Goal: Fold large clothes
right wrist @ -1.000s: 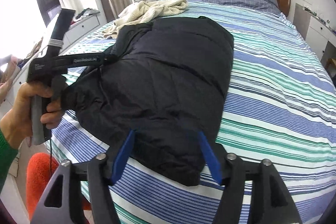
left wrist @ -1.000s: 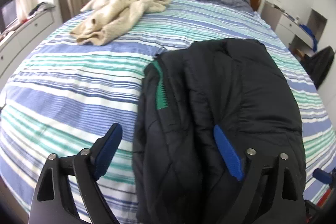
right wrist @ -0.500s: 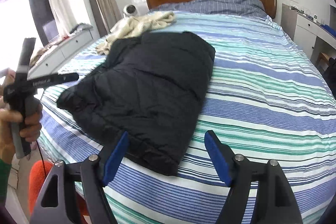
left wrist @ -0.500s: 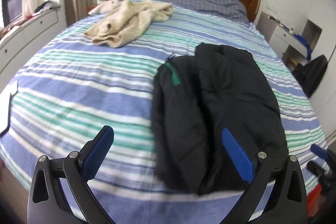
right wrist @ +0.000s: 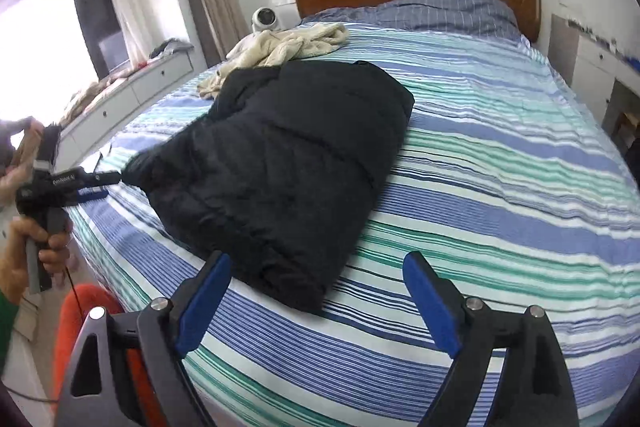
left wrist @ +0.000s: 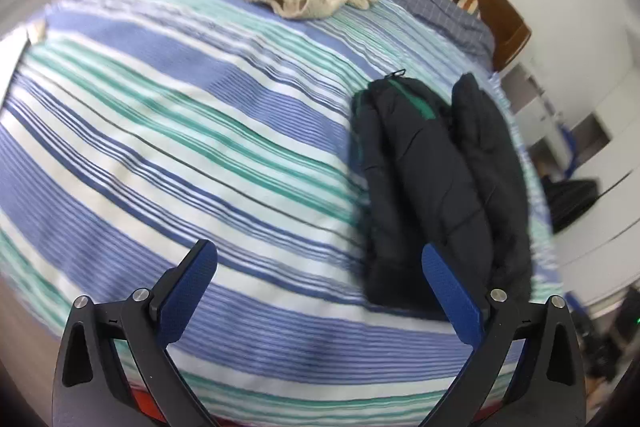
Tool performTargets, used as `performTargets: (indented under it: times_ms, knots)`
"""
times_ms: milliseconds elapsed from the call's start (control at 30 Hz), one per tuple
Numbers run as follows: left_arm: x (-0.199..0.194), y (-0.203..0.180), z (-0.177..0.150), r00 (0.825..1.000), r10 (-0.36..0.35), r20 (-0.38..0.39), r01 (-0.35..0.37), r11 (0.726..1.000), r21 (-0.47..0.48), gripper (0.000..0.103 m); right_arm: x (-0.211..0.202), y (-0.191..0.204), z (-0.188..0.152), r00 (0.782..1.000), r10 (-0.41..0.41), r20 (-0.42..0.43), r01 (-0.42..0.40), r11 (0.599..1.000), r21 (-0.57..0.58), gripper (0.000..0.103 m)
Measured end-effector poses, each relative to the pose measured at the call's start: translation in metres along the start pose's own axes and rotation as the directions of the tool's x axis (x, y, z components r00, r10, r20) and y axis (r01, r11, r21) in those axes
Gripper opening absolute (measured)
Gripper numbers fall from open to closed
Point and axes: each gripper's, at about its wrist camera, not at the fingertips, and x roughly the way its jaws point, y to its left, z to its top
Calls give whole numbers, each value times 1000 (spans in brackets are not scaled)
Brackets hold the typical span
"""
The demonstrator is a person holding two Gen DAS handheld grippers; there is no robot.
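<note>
Lying folded on the bed (right wrist: 500, 163), the black jacket (right wrist: 288, 163) looks finished; left tongs (left wrist: 320, 279) gape empty, right tongs (right wrist: 316, 287) are opening empty, so the cream garment (right wrist: 280, 47) likely comes next.

I see the folded black puffer jacket (right wrist: 288, 163) at twelve o'clock of my right gripper (right wrist: 316, 269), whose empty jaws are opening.
</note>
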Motion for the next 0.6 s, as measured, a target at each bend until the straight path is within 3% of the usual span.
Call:
performTargets:
  times_ms: [133,233,300,367,433,600]
  knots:
    - [27,-3,13,990,-112,-81,111,994,-11,102,15,11,23,1000,14,20,-14,1000,-27,86]
    - [55,-5,24,972,-198,-127,195,980,-33,102,53,29,49,1000,23,-7,-23,995,-101,67]
    - [69,-5,31,960,-243,-142,237,970,-54,102,82,32,63,997,55,-48,-59,994,-87,46]
    - [76,-3,36,946,-292,-141,283,956,-78,102,119,37,69,988,82,-134,-94,992,-80,45]
    - [85,4,43,919,-368,-145,351,927,-129,102,147,47,66,981,55,-188,-80,989,-127,46]
    - [105,11,48,863,-469,-189,443,881,-164,102,167,70,62,975,-29,-221,-29,966,-256,47]
